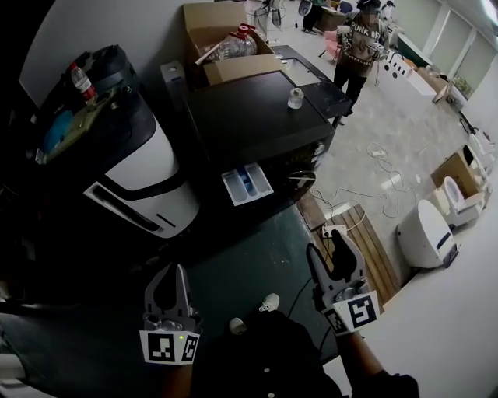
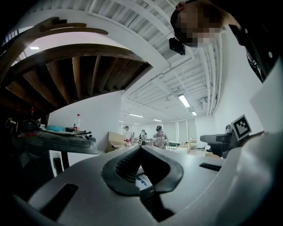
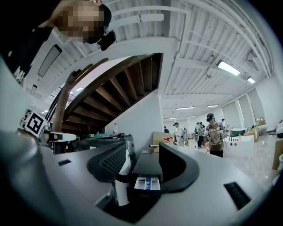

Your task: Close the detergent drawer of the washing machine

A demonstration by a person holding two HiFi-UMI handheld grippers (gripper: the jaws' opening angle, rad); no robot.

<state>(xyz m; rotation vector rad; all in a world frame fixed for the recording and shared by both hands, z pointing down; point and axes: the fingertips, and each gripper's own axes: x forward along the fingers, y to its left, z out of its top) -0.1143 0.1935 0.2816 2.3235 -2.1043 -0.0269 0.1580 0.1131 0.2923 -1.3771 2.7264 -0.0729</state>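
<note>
The detergent drawer (image 1: 247, 186) sticks out of the front of the dark washing machine (image 1: 249, 116), pulled well open at its upper corner. It is a white tray split into compartments, the middle one blue; whether any of them holds anything I cannot tell. Behind the machine an open cardboard box (image 1: 201, 22) is stuffed with crumpled clear plastic and something red. A small glass (image 1: 296, 98) stands on the washer's lid, its contents too small to make out. Both tools are held short of the machine, well apart from the drawer. The right gripper (image 1: 327, 247) has its tongs spread, nothing touching them, and its own view frames the drawer in the gap between them, far off. The left gripper (image 1: 176, 272) has its tongs pressed together at the tips on nothing, and its view shows only a sliver of the drawer below them. The gripper views take in the wooden underside of a staircase (image 3: 110, 92), which the head view misses; only the head view shows the glass.
</note>
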